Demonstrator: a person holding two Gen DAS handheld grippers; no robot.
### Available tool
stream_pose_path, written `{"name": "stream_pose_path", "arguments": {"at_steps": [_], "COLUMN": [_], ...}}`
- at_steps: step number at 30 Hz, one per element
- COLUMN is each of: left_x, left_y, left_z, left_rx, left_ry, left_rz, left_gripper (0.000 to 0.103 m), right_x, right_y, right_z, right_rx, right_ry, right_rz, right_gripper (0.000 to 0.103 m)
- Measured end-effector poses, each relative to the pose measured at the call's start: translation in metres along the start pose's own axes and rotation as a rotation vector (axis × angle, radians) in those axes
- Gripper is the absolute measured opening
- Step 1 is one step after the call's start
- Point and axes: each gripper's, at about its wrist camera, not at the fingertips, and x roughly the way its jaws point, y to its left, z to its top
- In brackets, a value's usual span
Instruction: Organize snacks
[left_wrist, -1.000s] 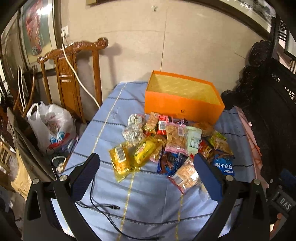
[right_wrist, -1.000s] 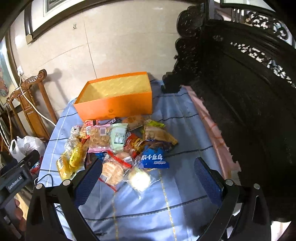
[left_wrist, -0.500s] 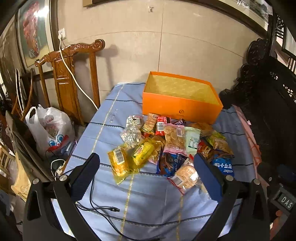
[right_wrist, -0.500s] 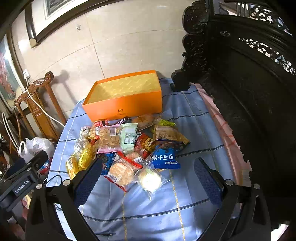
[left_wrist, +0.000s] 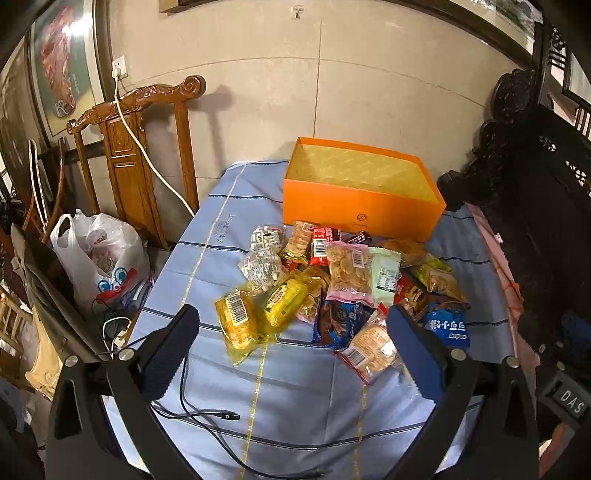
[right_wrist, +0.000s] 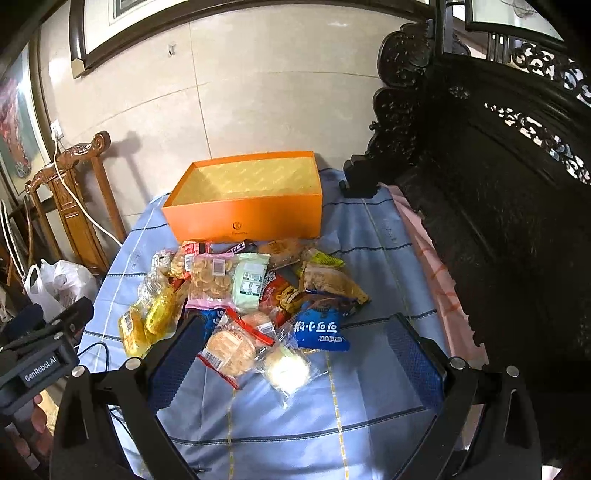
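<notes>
Both jaws spread, empty. Only left view shows black cable (left_wrist: 207, 413); only right, round cake packet (right_wrist: 286, 365).

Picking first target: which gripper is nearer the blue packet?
Right. The blue packet lies just ahead between the right gripper fingers; from the left gripper it sits outside its right finger.

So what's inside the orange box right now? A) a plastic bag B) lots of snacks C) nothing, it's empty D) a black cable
C: the orange box shows only its bare yellow lining in both views, while the snack packets all lie in a pile on the blue cloth in front of it.
</notes>
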Motion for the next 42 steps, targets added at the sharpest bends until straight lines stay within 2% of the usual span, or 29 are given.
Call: {"name": "stream_pose_path", "arguments": {"at_steps": [6,14,20,34,40,42], "left_x": [-0.002,-0.003,-0.003,-0.002,0.009,0.015], "left_y": [-0.002,-0.001,0.006,0.003,0.002,0.002], "left_z": [0.000,0.001,0.002,0.003,0.000,-0.003], "left_rx": [0.011,0.006,-0.017,-0.013,-0.009,-0.005], "left_ry": [-0.005,-0.006,0.000,0.002,0.016,-0.006], "left_rz": [0.015,0.026,0.043,0.043,0.029,0.007], "left_gripper": [0.099,0.099,0.099,0.099,0.099,0.099], "right_x": [0.000,0.003,0.000,0.000,0.008,0.014], "right_y": [0.004,0.018,0.012,0.007,0.002,-0.003], "right_z": [0.000,-0.004,-0.001,0.000,-0.003,-0.008], "right_rx": [-0.010,-0.091,-0.042,-0.015,-0.002,0.007], "right_ry": [0.004,0.022,0.007,-0.006,0.004,0.009], "right_rz": [0.009,0.013,0.035,0.045,0.039,0.041], "right_gripper": [0.100,0.100,0.100,0.100,0.100,0.100]}}
